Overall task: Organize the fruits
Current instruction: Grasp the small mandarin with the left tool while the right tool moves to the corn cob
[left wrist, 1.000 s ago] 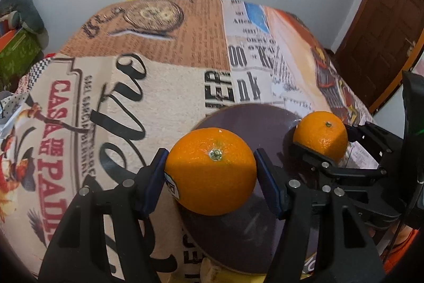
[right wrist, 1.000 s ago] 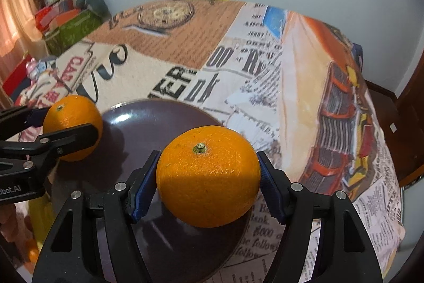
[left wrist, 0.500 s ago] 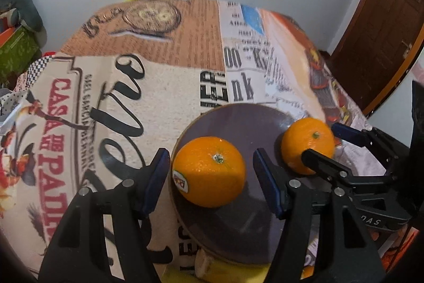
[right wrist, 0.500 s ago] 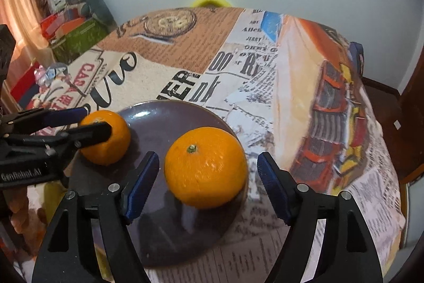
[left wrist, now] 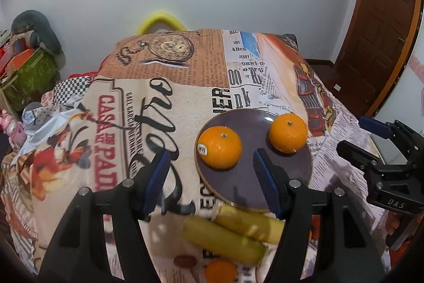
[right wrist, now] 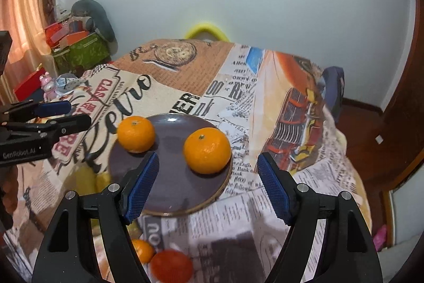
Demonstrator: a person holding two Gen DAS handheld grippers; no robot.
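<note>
A dark purple plate (left wrist: 281, 177) (right wrist: 175, 190) lies on the printed tablecloth with two oranges on it. The stickered orange (left wrist: 220, 147) (right wrist: 136, 134) sits at its left, the other orange (left wrist: 288, 132) (right wrist: 207, 151) at its right. My left gripper (left wrist: 212, 174) is open and empty, held back above the plate's near left. My right gripper (right wrist: 208, 178) is open and empty, above the plate's near right edge; it also shows in the left wrist view (left wrist: 371, 134). Two yellow-green bananas (left wrist: 228, 236) lie in front of the plate.
A small orange (left wrist: 221, 269) (right wrist: 141, 251) and a reddish fruit (right wrist: 172, 265) lie near the table's front edge. A yellow chair back (left wrist: 161, 21) stands behind the table. Boxes and toys (right wrist: 76, 44) are stacked at the left, a wooden door (left wrist: 384, 25) at the right.
Both grippers opened and let go of their oranges onto the plate, then drew back and upward. The oranges now rest on the plate.
</note>
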